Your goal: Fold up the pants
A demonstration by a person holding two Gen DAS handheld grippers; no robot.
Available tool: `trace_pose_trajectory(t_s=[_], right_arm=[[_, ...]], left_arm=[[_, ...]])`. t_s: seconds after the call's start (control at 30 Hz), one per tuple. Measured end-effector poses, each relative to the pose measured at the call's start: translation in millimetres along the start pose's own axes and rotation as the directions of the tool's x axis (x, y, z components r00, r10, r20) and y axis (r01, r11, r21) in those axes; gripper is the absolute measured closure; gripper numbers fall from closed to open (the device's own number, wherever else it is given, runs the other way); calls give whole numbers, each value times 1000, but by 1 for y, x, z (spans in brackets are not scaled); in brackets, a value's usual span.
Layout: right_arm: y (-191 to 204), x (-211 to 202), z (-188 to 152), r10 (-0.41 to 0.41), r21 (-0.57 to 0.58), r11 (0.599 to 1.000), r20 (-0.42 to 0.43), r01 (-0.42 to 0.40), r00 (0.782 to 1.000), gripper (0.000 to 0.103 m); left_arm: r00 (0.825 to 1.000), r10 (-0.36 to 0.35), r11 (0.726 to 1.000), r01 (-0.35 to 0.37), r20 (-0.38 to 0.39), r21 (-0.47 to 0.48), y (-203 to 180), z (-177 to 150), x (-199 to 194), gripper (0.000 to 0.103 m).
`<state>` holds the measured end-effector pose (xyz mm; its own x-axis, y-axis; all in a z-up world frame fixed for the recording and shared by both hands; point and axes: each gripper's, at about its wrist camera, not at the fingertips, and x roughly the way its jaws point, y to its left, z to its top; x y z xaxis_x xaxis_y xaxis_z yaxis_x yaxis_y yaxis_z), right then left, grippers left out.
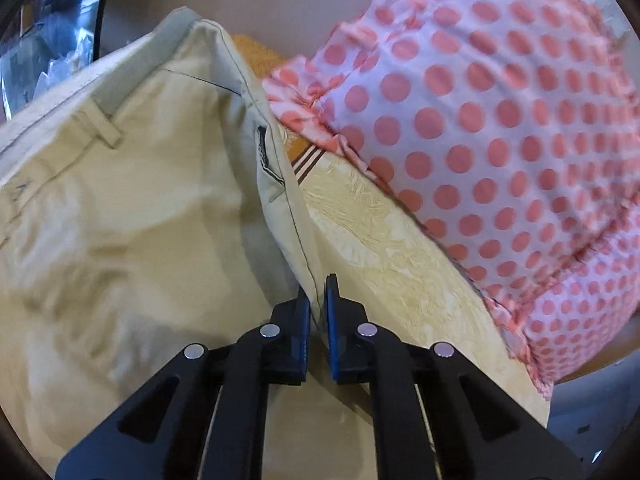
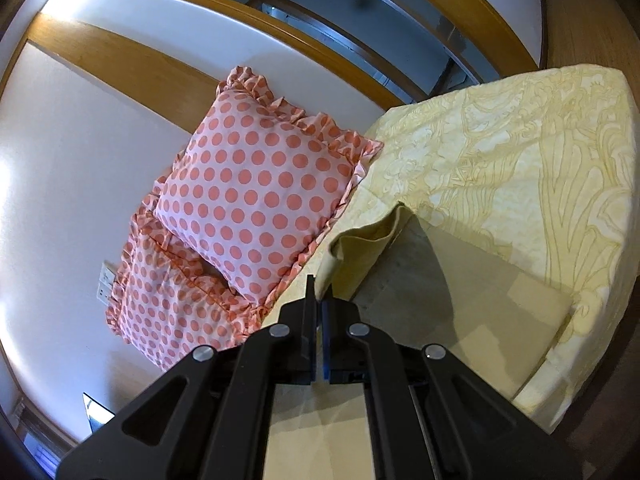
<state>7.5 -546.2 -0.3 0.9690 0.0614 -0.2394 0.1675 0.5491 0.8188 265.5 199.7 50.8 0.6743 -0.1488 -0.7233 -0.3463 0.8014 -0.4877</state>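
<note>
Beige khaki pants (image 1: 132, 208) fill the left of the left wrist view, with the waistband and a belt loop at the upper left and the fly edge running down the middle. My left gripper (image 1: 317, 296) is shut on that seamed edge of the pants. In the right wrist view my right gripper (image 2: 319, 292) is shut on a raised beige fold of the pants (image 2: 360, 248), and a pant leg stretches to the right over the bed. The cloth between the two grips is lifted off the bed.
The bed has a pale yellow patterned cover (image 2: 520, 152). Two white pillows with coral polka dots and ruffles (image 2: 256, 184) lie at the head of the bed, close to the pants; one pillow fills the right of the left wrist view (image 1: 480, 128). A white wall with wooden trim (image 2: 80, 152) stands behind.
</note>
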Motion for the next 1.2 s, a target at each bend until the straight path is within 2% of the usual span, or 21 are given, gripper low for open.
trace_pose_trajectory(t_s=[0.1,0.13,0.27,0.37,0.5,0.67,0.8,0.9,0.93,0.97,1.03,1.1,1.17,1.2], right_arm=[[-4,-5,5,-28,-17,999,9,28,1000,101],[-8,-7,6,-36,-17,999,12,36,999,101],[-25,-16,7,-102,-32,994,3,102,995,101],[-35,-19,2,-152,-52,987,-8,152,988,101],[-40,-24,-2,-197,-68,978,3,197,980,101],[-45,-37,-5,-227,-73,971,24,228,974,101],[-53,-37,-10,-276,-84,958,10,276,961,101],[-53,-36,-17,-344,-131,931,4,342,939,93],[-52,-39,-17,-337,-133,933,10,336,941,81],[-51,-42,-17,-326,-132,936,19,326,945,61],[-46,-52,-15,-351,-142,922,87,360,932,38],[-44,-59,-12,-378,-161,902,151,400,914,39],[-48,-58,-8,-412,-163,885,162,436,897,44],[-51,-56,-6,-416,-156,885,156,439,896,46]], left_arm=[[997,-23,995,16,73,94,4,-27,-52,98],[994,-35,992,22,100,123,9,-45,-78,98],[992,-34,989,16,120,144,46,-111,-136,98],[994,-4,992,-10,106,126,75,-157,-150,98],[995,39,991,-51,96,123,90,-193,-153,98],[991,40,989,-58,131,139,92,-212,-166,98],[989,39,986,-62,145,154,96,-221,-164,98],[984,34,980,-68,175,189,95,-227,-168,96],[983,26,979,-61,179,194,95,-228,-171,96],[983,21,979,-57,181,196,95,-229,-174,93],[982,5,979,-44,190,201,96,-232,-183,90],[980,-10,980,-30,200,196,97,-234,-193,88],[978,-15,980,-27,210,199,96,-234,-201,88],[975,-8,979,-38,222,202,94,-235,-205,88]])
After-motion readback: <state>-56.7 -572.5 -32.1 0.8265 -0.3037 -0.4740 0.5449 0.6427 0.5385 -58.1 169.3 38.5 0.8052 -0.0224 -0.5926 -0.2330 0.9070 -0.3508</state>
